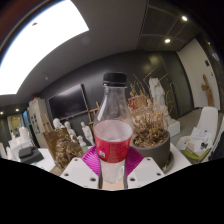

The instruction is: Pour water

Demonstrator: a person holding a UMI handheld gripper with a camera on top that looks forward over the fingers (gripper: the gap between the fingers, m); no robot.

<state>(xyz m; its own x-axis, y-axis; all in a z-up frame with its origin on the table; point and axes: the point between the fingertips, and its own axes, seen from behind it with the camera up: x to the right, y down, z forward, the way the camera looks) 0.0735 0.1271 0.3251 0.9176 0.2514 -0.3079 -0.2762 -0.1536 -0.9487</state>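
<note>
Gripper view shows a clear plastic bottle (112,125) with a dark cap and a red label band standing upright between the two fingers of the gripper (112,160), filling the middle of the scene. The magenta pads (93,158) sit against the bottle's lower sides, one on each flank, and no gap shows at either side, so the gripper appears clamped on the bottle. Whether the bottle's base rests on the worktop or is lifted clear is hidden by the fingers.

Just beyond the right finger stands a dark pot of dried plants (152,135); beyond the left finger is a second bunch of dried stems (62,145). Behind them is an office room with a dark wall screen (70,102).

The step in hand looks like the carry: the bottle is held upright and not tilted. No cup or glass to receive the water can be made out, and the cap appears to be on. The next move likely calls for finding a vessel and bringing the bottle's mouth over it before any tilt, and the cap would have to be off.
</note>
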